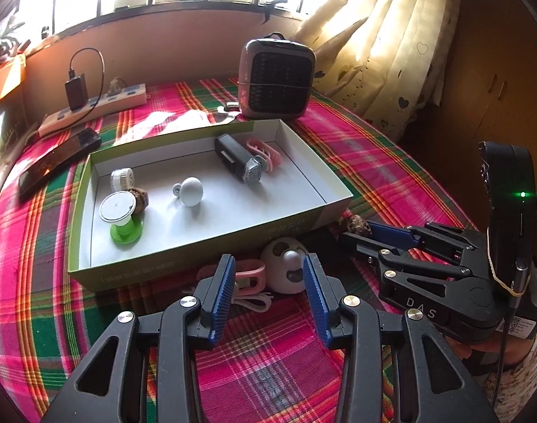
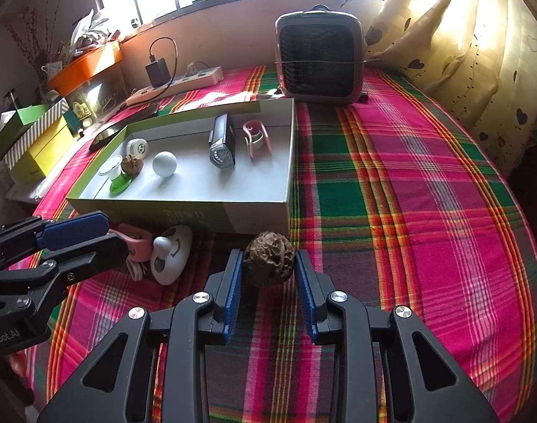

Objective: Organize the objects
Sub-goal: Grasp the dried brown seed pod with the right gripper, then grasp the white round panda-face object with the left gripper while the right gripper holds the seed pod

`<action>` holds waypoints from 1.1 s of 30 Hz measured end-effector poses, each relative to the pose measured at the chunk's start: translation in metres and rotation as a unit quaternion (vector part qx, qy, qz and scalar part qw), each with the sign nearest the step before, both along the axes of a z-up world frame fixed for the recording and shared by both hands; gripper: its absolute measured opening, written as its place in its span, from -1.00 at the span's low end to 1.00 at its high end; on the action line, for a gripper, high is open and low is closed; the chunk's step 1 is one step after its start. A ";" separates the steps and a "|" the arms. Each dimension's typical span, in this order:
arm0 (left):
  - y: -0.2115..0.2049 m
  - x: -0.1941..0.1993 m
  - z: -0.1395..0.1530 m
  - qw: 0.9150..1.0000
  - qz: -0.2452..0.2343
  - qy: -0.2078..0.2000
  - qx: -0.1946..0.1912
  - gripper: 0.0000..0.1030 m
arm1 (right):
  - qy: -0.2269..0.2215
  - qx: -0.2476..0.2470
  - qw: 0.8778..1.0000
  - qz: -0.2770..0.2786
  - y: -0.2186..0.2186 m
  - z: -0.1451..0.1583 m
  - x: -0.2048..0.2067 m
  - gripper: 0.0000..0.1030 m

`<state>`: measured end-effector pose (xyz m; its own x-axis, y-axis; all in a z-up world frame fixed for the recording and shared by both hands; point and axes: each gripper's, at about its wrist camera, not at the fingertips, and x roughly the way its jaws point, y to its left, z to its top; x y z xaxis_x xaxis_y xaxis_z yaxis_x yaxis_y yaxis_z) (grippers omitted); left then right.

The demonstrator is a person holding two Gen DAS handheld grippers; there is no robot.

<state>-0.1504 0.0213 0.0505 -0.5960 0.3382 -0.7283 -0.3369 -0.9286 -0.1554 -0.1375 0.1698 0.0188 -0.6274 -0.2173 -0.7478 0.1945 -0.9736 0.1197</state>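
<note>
1. The walnut (image 2: 268, 263) is brown, round and wrinkled; it lies on the plaid cloth, just before the box's near corner.
2. The box (image 2: 184, 208) is shallow, green outside, white inside, and open.
3. Inside the box lie a white ball (image 2: 164, 164), a black bike light (image 2: 222, 146), a pink strap (image 2: 256, 135) and a second walnut (image 2: 131, 165).
4. A white round gadget (image 2: 172, 259) lies before the box's front wall, beside a pink strap piece (image 2: 136, 246).

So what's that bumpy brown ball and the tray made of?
The bumpy brown ball between the right claw's blue pads looks like a dried walnut shell: matte, deeply wrinkled, woody. The shallow green-sided tray seems to be cardboard: thin folded walls, plain white inside.
</note>
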 end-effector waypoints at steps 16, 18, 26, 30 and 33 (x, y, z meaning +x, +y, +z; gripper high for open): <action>0.038 -0.020 -0.013 0.999 -0.022 -0.028 -0.041 -0.25 | 0.008 -0.005 1.000 -0.028 0.027 0.004 0.009 -0.40; 0.042 -0.021 -0.015 0.998 -0.019 -0.026 -0.053 -0.25 | 0.008 -0.007 1.000 -0.027 0.028 0.004 0.009 -0.40; 0.049 -0.018 -0.014 0.998 -0.026 -0.028 -0.050 -0.25 | 0.010 -0.014 0.999 -0.028 0.032 0.004 0.010 -0.40; 0.056 -0.014 -0.014 0.998 -0.042 -0.032 -0.037 -0.25 | 0.012 -0.015 0.999 -0.034 0.036 0.005 0.011 -0.40; 0.060 -0.012 -0.014 0.998 -0.048 -0.029 -0.038 -0.25 | 0.012 -0.016 0.999 -0.038 0.039 0.005 0.012 -0.40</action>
